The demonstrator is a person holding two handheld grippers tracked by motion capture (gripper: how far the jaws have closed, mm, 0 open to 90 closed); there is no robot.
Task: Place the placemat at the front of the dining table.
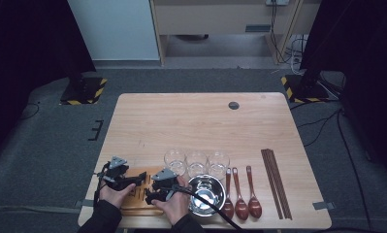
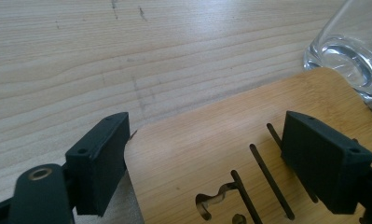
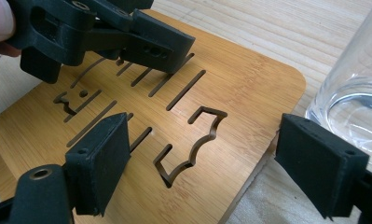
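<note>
— black jaws of our left gripper (image 2: 207,163) sit closest, spread wide across the near corner of the flat bamboo board with the cut-out slots (image 2: 249,140). one pad hangs off the board's left edge, the other hovers over the slots. nothing is pinched.

— and our right gripper (image 3: 204,168)? we see its jaws parted too, one over the board by the bat-shaped cut-out (image 3: 188,140), the other just past the board's edge, near the clear drinking glass (image 3: 356,93).

— so both are released, straddling opposite edges. the board lies flat at the table's (image 1: 196,121) front left, just left of the shiny steel bowl (image 1: 206,195).

— we'd judge the step is a two-handed lift. we should slide each outer pad under the rim before closing.

— agreed, and close together, evenly, so it doesn't tip.

— we mind the glass; the right outer jaw is near it.
</note>
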